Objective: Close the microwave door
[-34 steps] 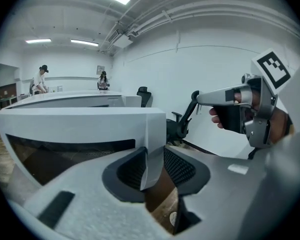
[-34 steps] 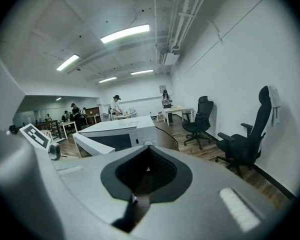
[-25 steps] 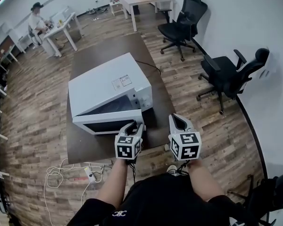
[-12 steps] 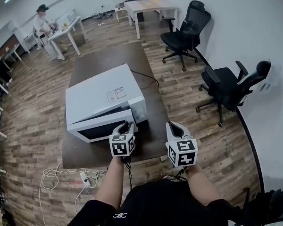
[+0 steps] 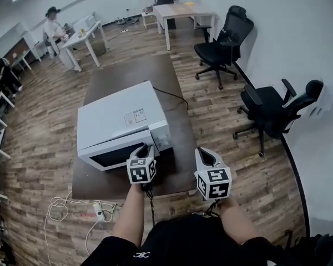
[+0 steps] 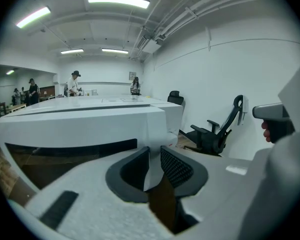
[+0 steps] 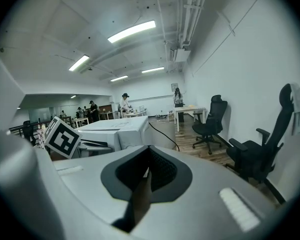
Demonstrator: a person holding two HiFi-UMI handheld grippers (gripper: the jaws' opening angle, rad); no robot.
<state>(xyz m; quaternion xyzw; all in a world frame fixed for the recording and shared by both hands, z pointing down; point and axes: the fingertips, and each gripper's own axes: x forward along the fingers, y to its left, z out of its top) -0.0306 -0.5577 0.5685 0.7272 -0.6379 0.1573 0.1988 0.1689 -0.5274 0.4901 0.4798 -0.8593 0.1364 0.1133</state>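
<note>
Head view – microwave door (image 5: 114, 155) faces person (image 5: 183, 243), long axis left-right; left gripper (image 5: 144, 147) jaws ajar, closing astride edge.

1. Microwave (image 5: 119, 121) on table (image 5: 180, 140), toward its near end
2. Left gripper (image 5: 144, 148) just before microwave's front, right gripper (image 5: 203, 152) beside it over table
3. Near chair (image 5: 269, 112) and far chair (image 5: 219, 46) right of table
</note>
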